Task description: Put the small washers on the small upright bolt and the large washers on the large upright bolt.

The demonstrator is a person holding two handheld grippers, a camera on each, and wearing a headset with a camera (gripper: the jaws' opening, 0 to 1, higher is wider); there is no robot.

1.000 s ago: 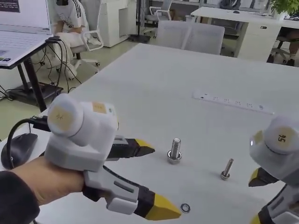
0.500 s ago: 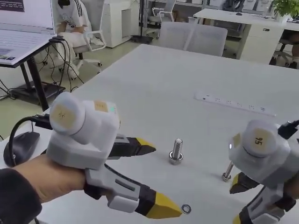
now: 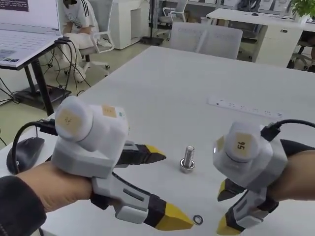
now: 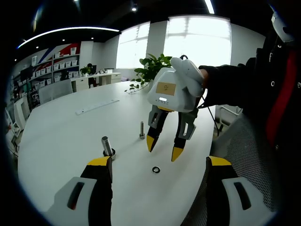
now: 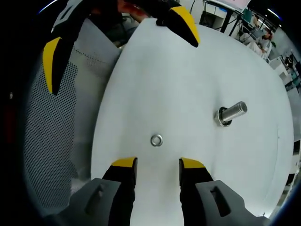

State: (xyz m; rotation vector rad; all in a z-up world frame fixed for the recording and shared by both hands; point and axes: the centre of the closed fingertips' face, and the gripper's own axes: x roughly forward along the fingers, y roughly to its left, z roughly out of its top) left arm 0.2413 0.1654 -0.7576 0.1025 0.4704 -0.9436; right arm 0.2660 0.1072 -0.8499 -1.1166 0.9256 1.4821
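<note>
A small steel washer (image 3: 198, 219) lies flat on the white table (image 3: 162, 88) near its front edge. The large bolt (image 3: 187, 160) stands upright behind it with a washer around its base. My left gripper (image 3: 172, 191) hovers open, jaws wide, just left of the washer (image 4: 156, 169). My right gripper (image 3: 222, 211) hangs open just right of it, tips pointing down. In the right gripper view the washer (image 5: 156, 140) lies just ahead of my right gripper (image 5: 158, 163), the large bolt (image 5: 231, 113) to its right. The small bolt (image 4: 141, 130) stands beyond the right gripper (image 4: 163, 149).
A white power strip (image 3: 246, 109) lies across the far right of the table. A black mouse (image 3: 23, 152) sits at the left edge. A mesh chair (image 5: 61, 141) is by the front edge. A person (image 3: 76, 19) sits far back left.
My right gripper has come in from the right toward the washer and now covers the small bolt in the head view. The left gripper has hardly moved.
</note>
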